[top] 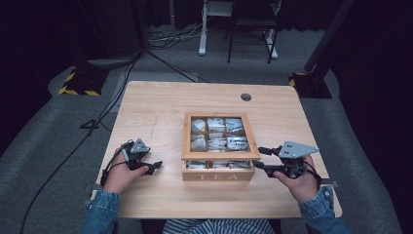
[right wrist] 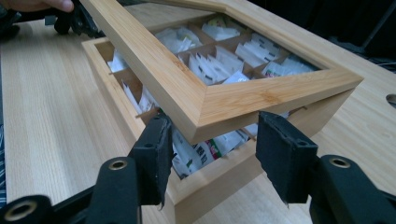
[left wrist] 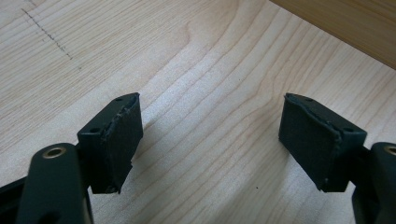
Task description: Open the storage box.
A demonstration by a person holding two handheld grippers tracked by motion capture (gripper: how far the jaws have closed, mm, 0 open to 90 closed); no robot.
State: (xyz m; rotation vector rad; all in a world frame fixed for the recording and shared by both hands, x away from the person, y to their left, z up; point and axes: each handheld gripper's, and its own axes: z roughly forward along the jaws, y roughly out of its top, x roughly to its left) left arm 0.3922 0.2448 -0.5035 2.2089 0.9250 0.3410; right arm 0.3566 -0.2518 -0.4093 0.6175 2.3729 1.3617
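Denim-sleeved forearms enter from the near edge of a pale wooden counter [top: 156, 105]. At the left, the left claw [top: 155, 167] rests low on the counter, its jaws wide apart with bare wood between them, well apart from the box. At the middle stands a wooden tea box [top: 218, 174] marked TEA, its compartments packed with white tea bags [top: 215, 130]. Its glass-paned lid [right wrist: 219, 100] is tilted up at the near right corner. At the right, the right claw [top: 260, 158] sits at that corner: the jaws stand on either side of the lid's corner, partly apart, and whether the pads press on it cannot be told.
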